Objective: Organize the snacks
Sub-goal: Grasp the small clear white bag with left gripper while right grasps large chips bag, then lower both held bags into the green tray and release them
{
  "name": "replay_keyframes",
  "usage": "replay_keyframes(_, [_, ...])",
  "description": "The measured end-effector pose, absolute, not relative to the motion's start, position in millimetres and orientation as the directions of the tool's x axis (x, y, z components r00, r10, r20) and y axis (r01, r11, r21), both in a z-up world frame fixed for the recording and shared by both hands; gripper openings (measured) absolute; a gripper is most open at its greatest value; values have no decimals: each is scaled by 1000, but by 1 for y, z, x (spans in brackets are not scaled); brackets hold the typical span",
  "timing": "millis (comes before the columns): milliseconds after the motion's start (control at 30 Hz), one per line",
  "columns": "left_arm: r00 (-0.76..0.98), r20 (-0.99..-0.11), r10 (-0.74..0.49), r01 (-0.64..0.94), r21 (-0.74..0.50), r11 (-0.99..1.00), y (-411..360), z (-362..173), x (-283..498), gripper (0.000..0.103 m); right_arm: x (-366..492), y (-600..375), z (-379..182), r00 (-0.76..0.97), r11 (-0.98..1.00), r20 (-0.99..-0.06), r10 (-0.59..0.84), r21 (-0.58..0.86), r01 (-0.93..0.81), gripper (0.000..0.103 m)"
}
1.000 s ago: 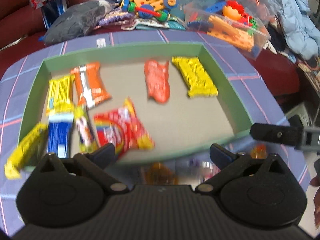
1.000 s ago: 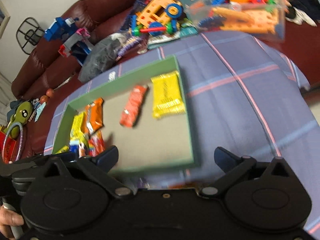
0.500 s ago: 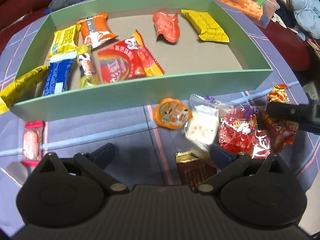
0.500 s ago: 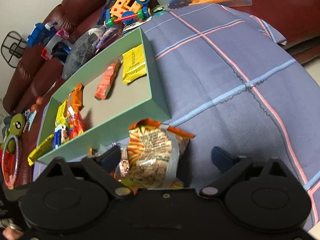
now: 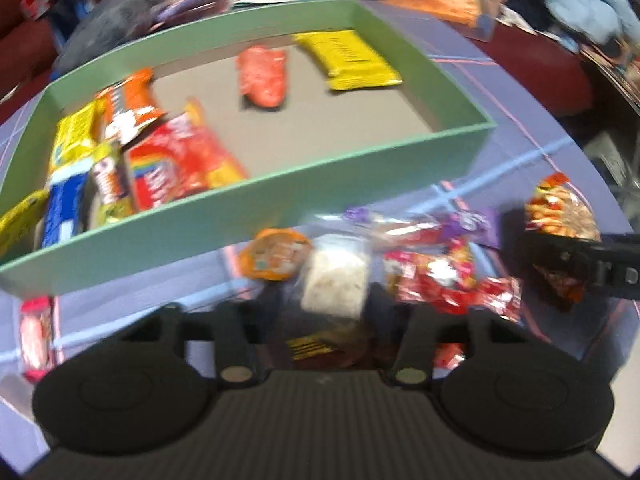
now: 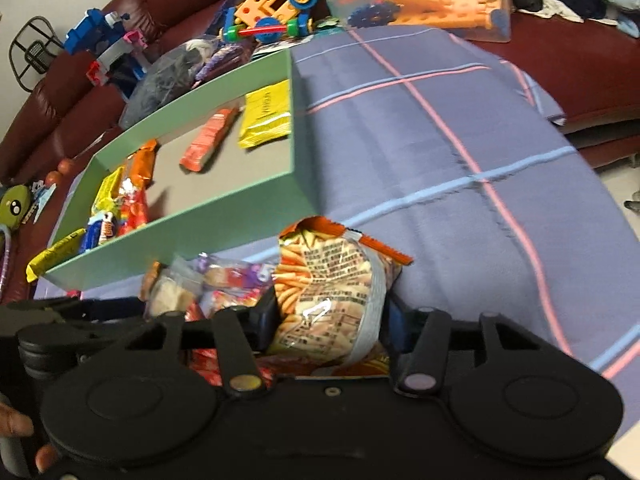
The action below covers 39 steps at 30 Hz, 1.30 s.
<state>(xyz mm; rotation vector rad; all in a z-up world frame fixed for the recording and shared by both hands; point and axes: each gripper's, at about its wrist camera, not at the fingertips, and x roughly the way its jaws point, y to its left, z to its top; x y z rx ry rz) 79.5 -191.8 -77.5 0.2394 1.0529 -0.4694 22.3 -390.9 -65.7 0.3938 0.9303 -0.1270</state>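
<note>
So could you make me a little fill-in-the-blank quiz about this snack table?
1. The snack box has walls coloured ____.
2. The right tongs are closing around a bag of ____-shaped snacks.
3. The yellow packet lies ____ the box.
4. The tablecloth is mostly ____.

Missing words: green; stick; inside; blue

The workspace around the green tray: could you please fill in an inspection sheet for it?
Surface: blue plaid cloth, bare to the right of the green tray.
Job's things: several packets in the tray; more loose in front of it.
Clutter: toy bricks in a clear tub behind.
Grippers: left hand-held gripper closing around the white packet; right hand-held gripper closing on the orange snack bag, pads touching its sides.
Cables: nothing seen.
Surroundings: dark red sofa.
</note>
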Motion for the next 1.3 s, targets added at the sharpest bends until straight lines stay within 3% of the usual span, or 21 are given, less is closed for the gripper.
replay_keyframes(233, [374, -883, -285, 511, -60, 857, -198, -77, 67, 42, 9, -394, -74, 591, 921, -805, 46, 263, 286, 53])
replay_keyframes(467, [413, -874, -258, 497, -21, 867, -201, -81, 77, 54, 11, -392, -74, 592, 920, -805, 44, 263, 290, 56])
replay_keyframes(533, [419, -865, -275, 513, -25, 858, -202, -80, 75, 32, 12, -393, -74, 591, 917, -805, 50, 271, 292, 56])
replay_keyframes(667, [406, -862, -303, 499, -69, 864, -192, -73, 73, 32, 7, -394, -69, 608, 913, -791, 64, 293, 285, 50])
replay_keyframes(1000, [410, -825, -388, 441, -193, 877, -144, -43, 66, 32, 5, -399, -37, 654, 895, -750, 99, 355, 271, 49])
replay_keyframes(1300, [530, -754, -387, 411, -170, 895, -134, -5, 102, 32, 44, -383, 0, 705, 917, -701, 111, 346, 200, 50])
